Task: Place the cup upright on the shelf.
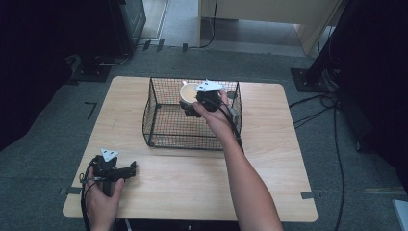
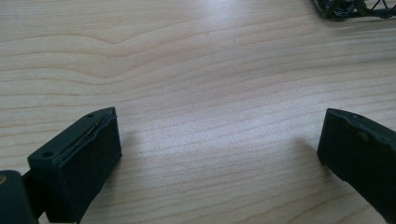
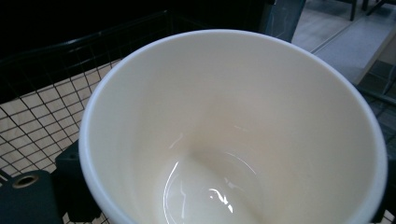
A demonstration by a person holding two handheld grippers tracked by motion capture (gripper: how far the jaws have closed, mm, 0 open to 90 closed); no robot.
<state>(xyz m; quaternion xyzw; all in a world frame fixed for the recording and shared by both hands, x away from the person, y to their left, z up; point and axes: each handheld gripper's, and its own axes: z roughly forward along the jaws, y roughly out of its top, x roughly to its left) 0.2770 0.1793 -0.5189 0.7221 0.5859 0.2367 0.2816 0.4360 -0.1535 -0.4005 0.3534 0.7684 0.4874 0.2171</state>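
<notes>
A cream-white cup (image 1: 188,92) is at the back of a black wire basket (image 1: 159,130) in the middle of the wooden table (image 1: 269,159). My right gripper (image 1: 191,109) reaches into the basket from the near right and is shut on the cup. In the right gripper view the empty, glossy inside of the cup (image 3: 233,140) faces me, with one dark jaw against its outer left wall and the basket mesh (image 3: 42,116) behind. Whether the cup rests on the basket floor is hidden. My left gripper (image 1: 131,168) lies open on the table at the front left, its jaws (image 2: 219,126) wide apart over bare wood.
A corner of the basket (image 2: 350,8) shows at the top right of the left gripper view. Cables (image 1: 332,125) run over the grey floor to the right of the table. Dark stands and furniture legs (image 1: 308,74) stand behind it.
</notes>
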